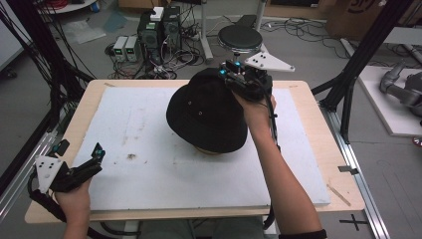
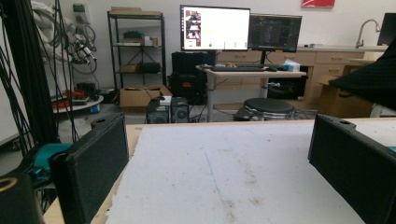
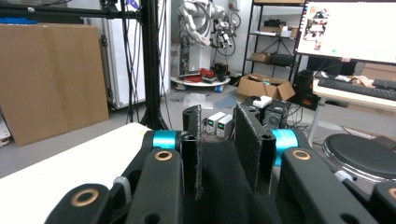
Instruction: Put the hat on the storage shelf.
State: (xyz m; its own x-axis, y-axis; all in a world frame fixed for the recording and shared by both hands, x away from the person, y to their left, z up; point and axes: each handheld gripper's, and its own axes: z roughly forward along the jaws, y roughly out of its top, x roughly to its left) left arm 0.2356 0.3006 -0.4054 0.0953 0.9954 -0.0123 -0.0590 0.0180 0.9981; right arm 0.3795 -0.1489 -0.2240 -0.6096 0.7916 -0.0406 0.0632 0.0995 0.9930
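Note:
A black bucket hat sits tilted over a tan base in the middle of the white mat. My right gripper is at the hat's far top edge. In the right gripper view its jaws stand close together with the hat's black cloth between their lower parts. My left gripper rests at the table's near left corner, open, with nothing between its jaws. A corner of the hat shows at the right of the left gripper view.
The mat covers most of the wooden table and has a few brown stains. Beyond the far edge stand a round black stool and boxes with cables on the floor. Black frame posts flank the table.

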